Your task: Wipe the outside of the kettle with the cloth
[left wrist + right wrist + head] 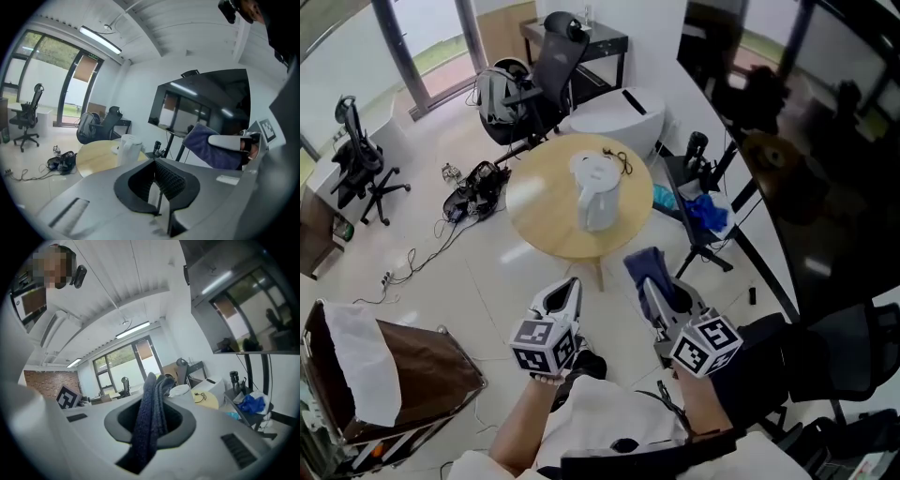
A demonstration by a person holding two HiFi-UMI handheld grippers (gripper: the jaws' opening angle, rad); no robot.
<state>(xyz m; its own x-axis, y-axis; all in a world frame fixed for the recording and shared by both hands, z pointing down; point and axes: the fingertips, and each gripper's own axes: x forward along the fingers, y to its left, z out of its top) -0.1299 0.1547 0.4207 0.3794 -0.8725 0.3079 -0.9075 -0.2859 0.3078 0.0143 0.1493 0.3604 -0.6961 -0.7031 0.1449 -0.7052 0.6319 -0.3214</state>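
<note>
A white kettle stands upright on the round wooden table, ahead of both grippers and well apart from them. My left gripper hovers over the floor short of the table, jaws shut with nothing between them; its view shows the kettle beyond the closed jaws. My right gripper is beside it, shut on a dark blue cloth that sticks out past the fingertips. In the right gripper view the folded cloth fills the gap between the jaws and partly hides the kettle.
A black cable lies on the table behind the kettle. A large dark screen on a stand is at the right, with blue items on its shelf. Office chairs, bags and a lined brown bin are around.
</note>
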